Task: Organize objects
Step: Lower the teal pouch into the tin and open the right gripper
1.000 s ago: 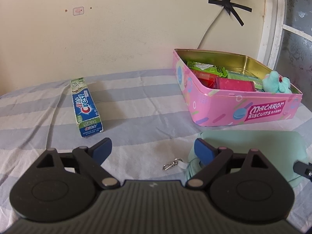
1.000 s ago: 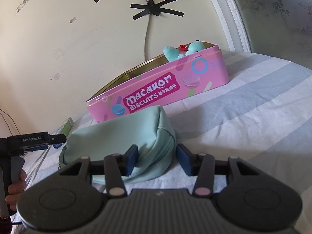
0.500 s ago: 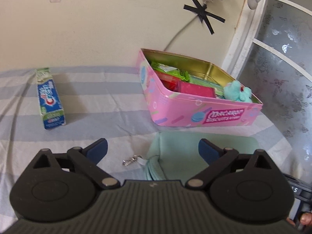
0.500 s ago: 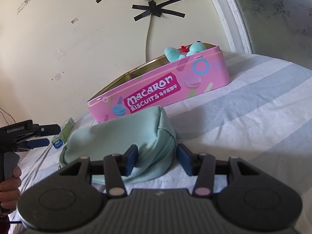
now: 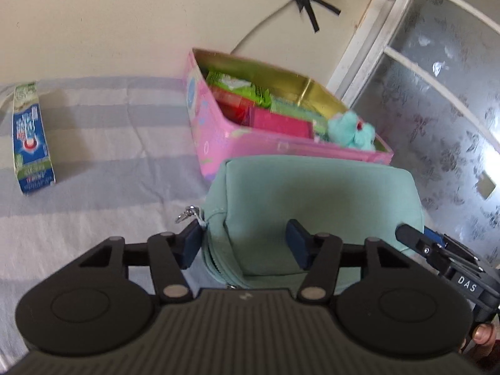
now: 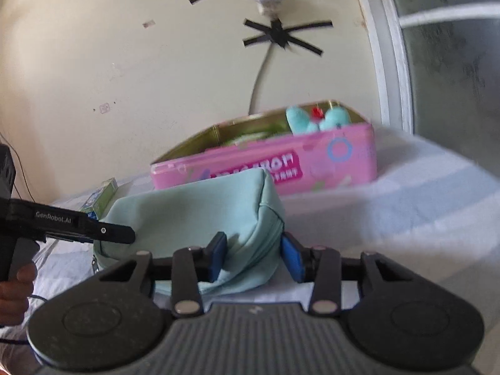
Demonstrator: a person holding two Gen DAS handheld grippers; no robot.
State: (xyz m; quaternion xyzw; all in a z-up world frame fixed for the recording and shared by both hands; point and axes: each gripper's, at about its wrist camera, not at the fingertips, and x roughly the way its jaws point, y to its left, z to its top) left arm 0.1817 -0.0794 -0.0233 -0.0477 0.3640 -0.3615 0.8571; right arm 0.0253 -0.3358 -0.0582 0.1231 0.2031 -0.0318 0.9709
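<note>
Item one, far left on my striped cloth [image 5: 103, 143]: a toothpaste box [image 5: 29, 139], lying flat, well apart from everything else.

Item two: a small metal clasp [image 5: 187, 214] at the pouch's zipper end, just beside my left gripper's left pad.

Item three: my left gripper [image 5: 247, 243], jaws closing, pads set against both sides of the mint-green pouch [image 5: 312, 200] at its zipper end.

Item four: the pouch itself, just in front of the pink biscuit tin [image 5: 218, 143] and overlapping its front wall in my views; whether they touch, I cannot tell.

Item five: the tin, lid off, with green and red packets and a teal plush toy [image 5: 350, 128] at its right end.

Item six: my right gripper [image 6: 254, 257], jaws closing, blue pads pinching the pouch's other end, the fabric bunched between them.

Far right: a frosted window [image 5: 437, 109].
</note>
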